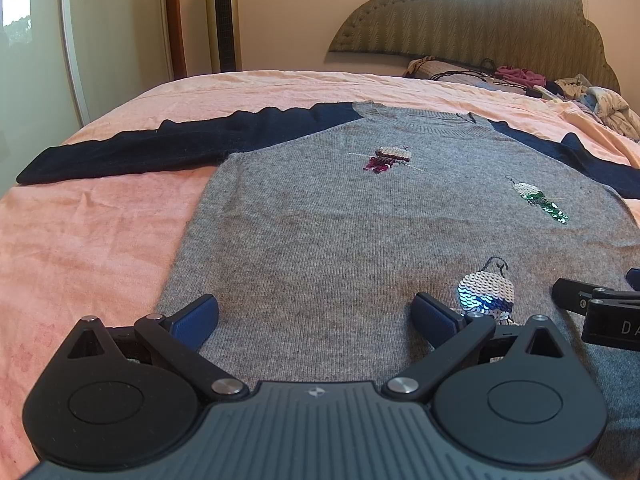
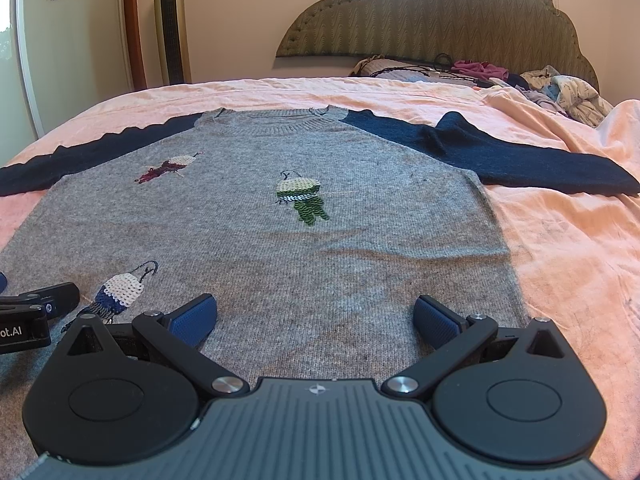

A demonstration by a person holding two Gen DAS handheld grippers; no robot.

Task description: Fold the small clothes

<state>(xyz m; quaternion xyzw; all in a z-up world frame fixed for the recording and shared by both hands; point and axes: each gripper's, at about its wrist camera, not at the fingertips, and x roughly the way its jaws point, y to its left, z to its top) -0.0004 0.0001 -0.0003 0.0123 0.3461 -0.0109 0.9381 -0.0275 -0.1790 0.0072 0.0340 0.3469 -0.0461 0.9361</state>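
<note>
A small grey knit sweater (image 1: 320,220) with navy sleeves and sequin bird patches lies flat, front up, on a pink bedsheet (image 1: 80,232); it also shows in the right wrist view (image 2: 280,248). Its left sleeve (image 1: 132,148) and right sleeve (image 2: 500,152) are spread out sideways. My left gripper (image 1: 316,316) is open and empty, low over the sweater's lower left part. My right gripper (image 2: 316,316) is open and empty over the lower right part. Each gripper shows at the edge of the other's view.
A pile of loose clothes (image 2: 568,88) and cables lies at the head of the bed by the padded headboard (image 2: 440,12). A tower fan (image 2: 172,20) stands beyond the bed's far left. The pink sheet (image 2: 580,260) is bunched at the right.
</note>
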